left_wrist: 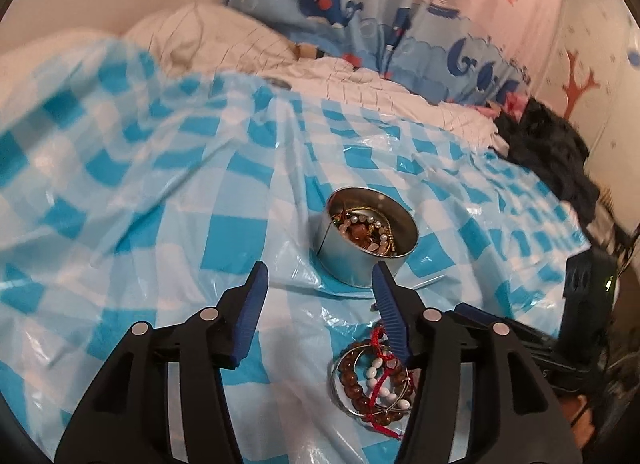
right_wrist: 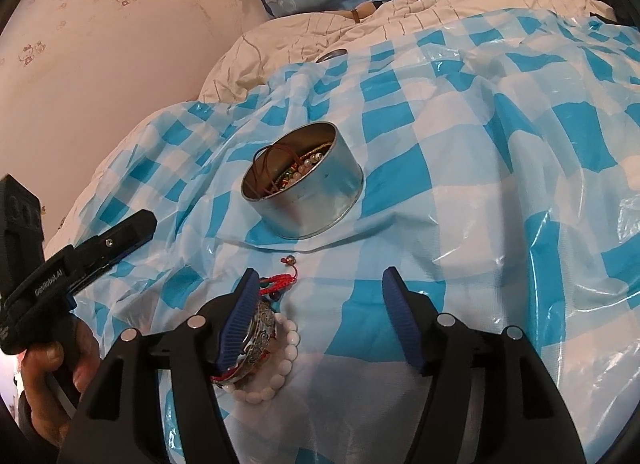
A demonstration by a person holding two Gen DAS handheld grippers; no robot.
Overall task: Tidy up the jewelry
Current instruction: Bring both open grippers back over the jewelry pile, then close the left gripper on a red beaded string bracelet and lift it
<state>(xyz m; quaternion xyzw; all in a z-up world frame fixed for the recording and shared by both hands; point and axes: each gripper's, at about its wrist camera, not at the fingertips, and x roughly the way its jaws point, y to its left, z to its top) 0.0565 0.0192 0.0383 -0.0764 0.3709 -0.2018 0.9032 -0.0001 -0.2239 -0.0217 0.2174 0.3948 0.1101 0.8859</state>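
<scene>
A round metal tin holding several bead and pearl bracelets sits on the blue-and-white checked plastic sheet; it also shows in the right wrist view. A pile of loose bracelets, brown beads, white beads, a metal bangle and a red cord, lies in front of the tin, under my left gripper's right finger. My left gripper is open and empty, just short of the tin. My right gripper is open and empty; the pile lies by its left finger. The left gripper shows at that view's left edge.
The sheet covers a bed with a white quilt and a blue whale-print pillow at the back. Dark clothing lies at the bed's right edge. A pink wall runs along the left.
</scene>
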